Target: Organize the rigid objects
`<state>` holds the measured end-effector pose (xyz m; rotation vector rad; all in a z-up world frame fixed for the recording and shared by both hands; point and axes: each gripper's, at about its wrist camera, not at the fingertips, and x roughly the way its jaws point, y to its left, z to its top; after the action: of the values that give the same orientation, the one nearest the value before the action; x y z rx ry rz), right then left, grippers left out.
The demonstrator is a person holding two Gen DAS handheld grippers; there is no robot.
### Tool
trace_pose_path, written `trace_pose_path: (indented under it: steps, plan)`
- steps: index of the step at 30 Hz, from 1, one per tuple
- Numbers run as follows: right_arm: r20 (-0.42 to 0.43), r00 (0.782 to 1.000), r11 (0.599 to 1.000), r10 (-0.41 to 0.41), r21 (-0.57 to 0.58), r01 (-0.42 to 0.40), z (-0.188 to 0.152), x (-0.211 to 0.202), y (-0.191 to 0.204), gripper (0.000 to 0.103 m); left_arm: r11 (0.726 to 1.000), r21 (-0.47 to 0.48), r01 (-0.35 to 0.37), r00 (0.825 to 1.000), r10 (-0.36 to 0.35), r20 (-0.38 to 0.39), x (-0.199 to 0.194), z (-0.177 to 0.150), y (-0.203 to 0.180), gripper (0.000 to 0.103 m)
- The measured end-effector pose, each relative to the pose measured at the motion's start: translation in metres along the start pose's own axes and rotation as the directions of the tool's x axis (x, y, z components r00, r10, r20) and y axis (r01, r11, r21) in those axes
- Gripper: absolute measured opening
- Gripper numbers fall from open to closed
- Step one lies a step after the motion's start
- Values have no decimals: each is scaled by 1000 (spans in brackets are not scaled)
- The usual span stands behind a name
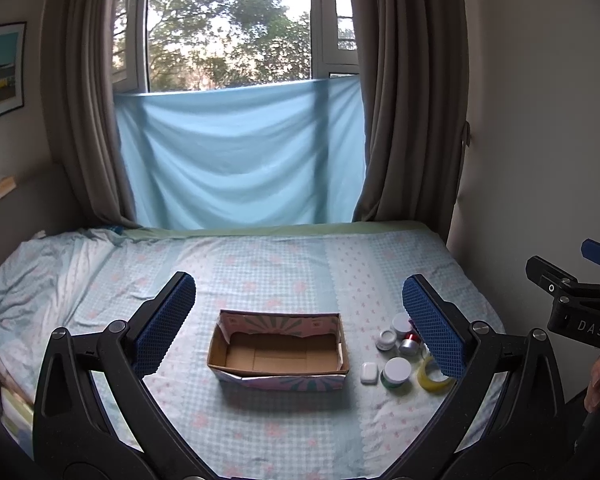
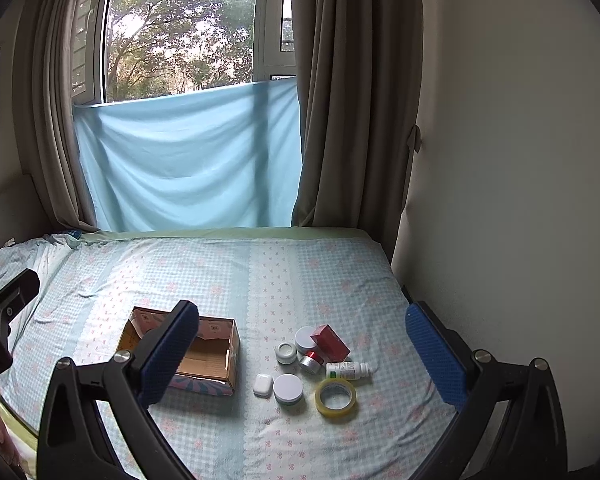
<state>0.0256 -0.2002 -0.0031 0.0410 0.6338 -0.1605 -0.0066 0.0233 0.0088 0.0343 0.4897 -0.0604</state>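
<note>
You haven't started yet — both your left gripper (image 1: 299, 326) and right gripper (image 2: 302, 354) hang spread and empty, the box (image 1: 278, 350) bare ahead, jars (image 2: 288, 389) and tape (image 2: 335, 399) beside it.

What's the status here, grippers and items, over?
Left gripper and right gripper open, holding nothing. Cardboard box empty. Items clustered beside it on the bed, untouched. Nothing blocking.

Both wrist views look forward from above the bed's (image 1: 260, 264) near edge toward the window (image 2: 180, 28). The left view centres the cardboard box (image 1: 278, 354); the right sits further right; both share it.
</note>
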Motion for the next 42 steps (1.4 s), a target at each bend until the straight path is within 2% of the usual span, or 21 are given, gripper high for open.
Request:
trace_pose_path:
  steps: [18,23,28,31,34,42]
  plan:
    - [-4,1000,1000,-31,5,31,2,8,11,103,1000,19,24,1000,-23,-16,16,1,10,103]
    - [-35,999,999,-36,22,37,5,19,10,103,997,35,66,997,-64,-52,30,2,7,103]
    - [-64,996,998,-58,33,60,0,36,7,103,987,81,135,986,-126,-112,65,-8,-6,103]
    - [-88,993,995,-80,53,85,-13,54,-4,103,972,127,200,971,-179,-162,96,-29,-26,103]
    - [-118,987,991,-108,65,116,-41,78,-20,103,948,168,269,948,-231,-218,134,-64,-54,103]
    - [-238,963,990,-123,43,137,-160,172,-69,103,890,243,385,889,-287,-358,240,-197,-142,103]
